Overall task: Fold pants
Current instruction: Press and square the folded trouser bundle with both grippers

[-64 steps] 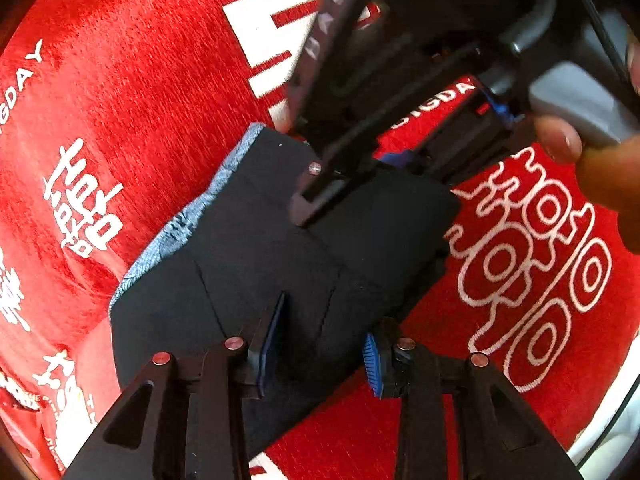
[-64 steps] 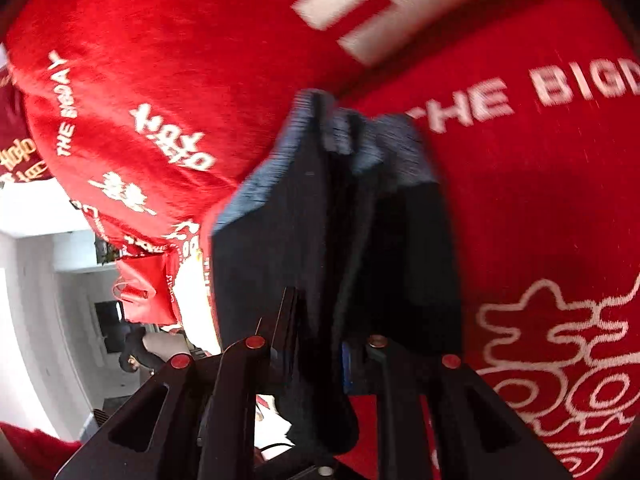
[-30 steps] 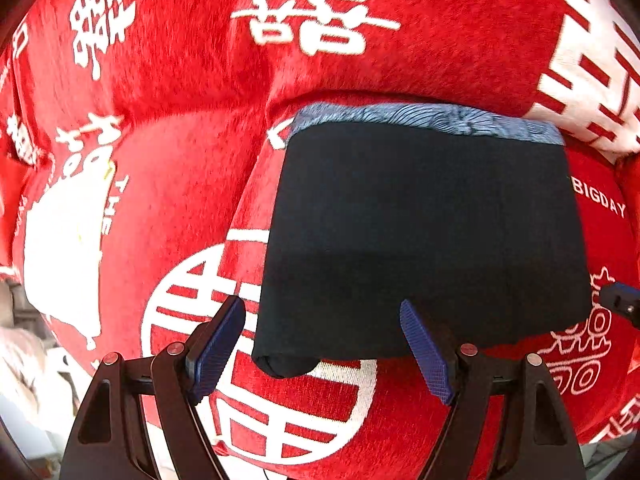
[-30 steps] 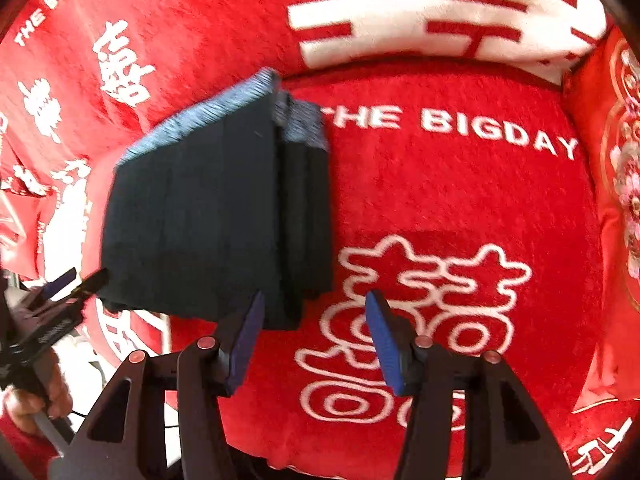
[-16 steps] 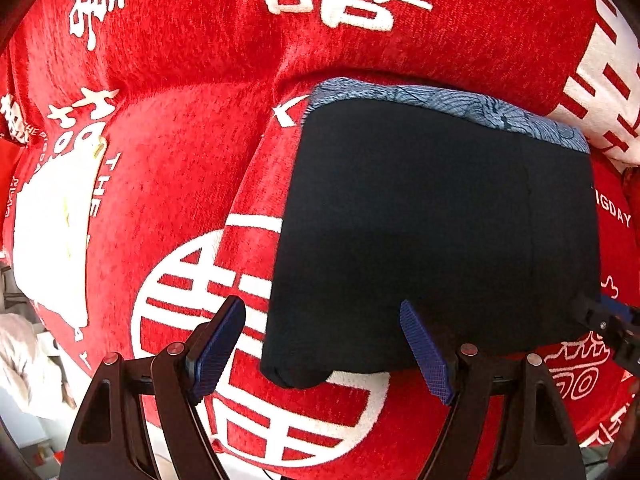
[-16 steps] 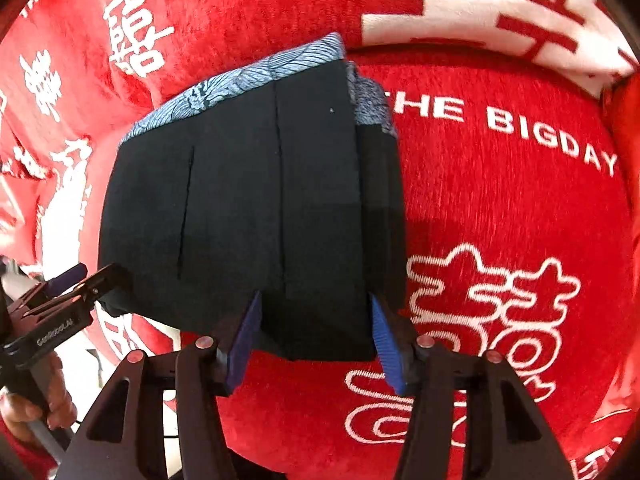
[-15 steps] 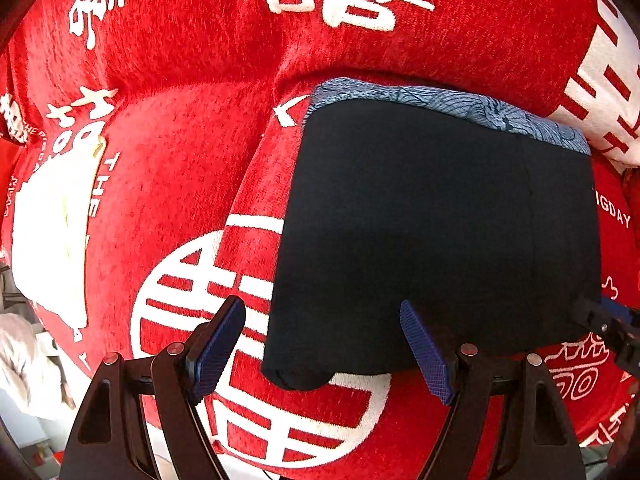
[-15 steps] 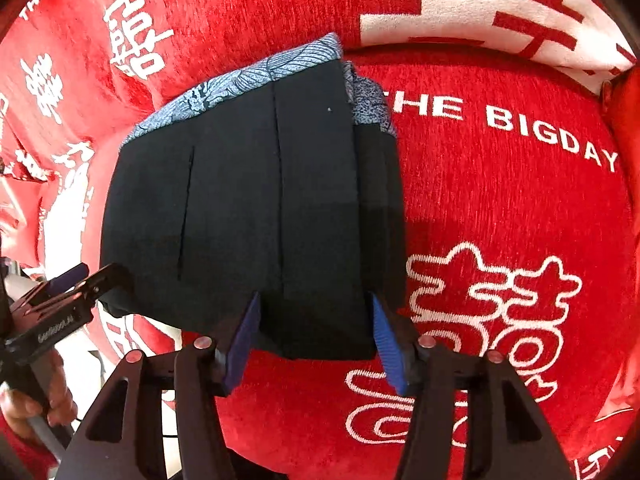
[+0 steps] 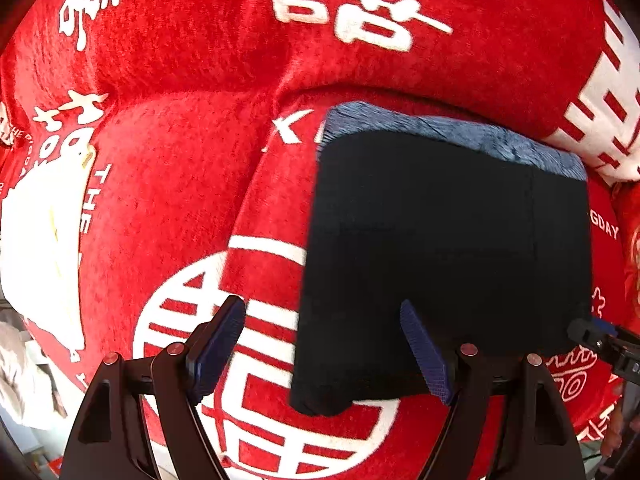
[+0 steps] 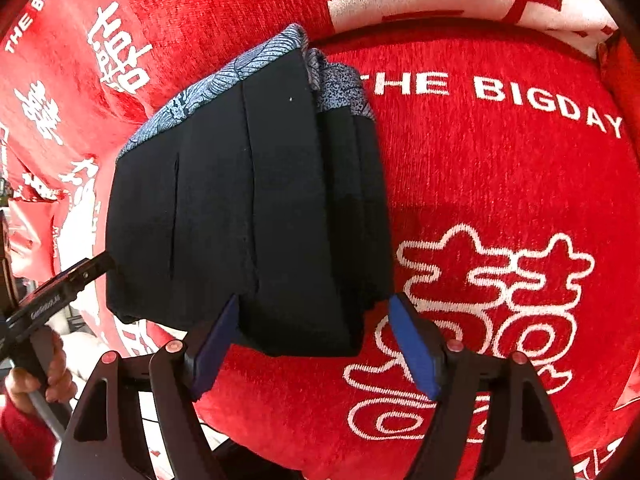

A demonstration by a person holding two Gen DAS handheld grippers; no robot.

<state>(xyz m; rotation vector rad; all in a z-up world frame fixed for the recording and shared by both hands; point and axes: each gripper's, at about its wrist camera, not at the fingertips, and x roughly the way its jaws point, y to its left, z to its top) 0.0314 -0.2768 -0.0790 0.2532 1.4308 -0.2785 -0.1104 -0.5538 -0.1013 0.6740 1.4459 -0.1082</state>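
The black pants (image 9: pixel 448 248) lie folded in a compact rectangle on the red cover, with a blue-grey patterned waistband (image 9: pixel 452 132) along the far edge. In the right wrist view the pants (image 10: pixel 248 208) show stacked folded layers at their right side. My left gripper (image 9: pixel 320 344) is open and empty, just in front of the pants' near left corner. My right gripper (image 10: pixel 316 340) is open and empty, at the near edge of the folded stack. The left gripper's tip (image 10: pixel 72 280) shows at the left of the right wrist view.
The red plush cover (image 9: pixel 180 184) with white characters spreads over soft cushions; "THE BIGDAY" lettering (image 10: pixel 492 96) lies to the right of the pants. A backrest rises behind (image 9: pixel 360 20). The right gripper's tip (image 9: pixel 600 344) shows at the right edge.
Both grippers let go of the pants and drew back, open. In the last half second the left view shifted left slightly; the right gripper barely moved.
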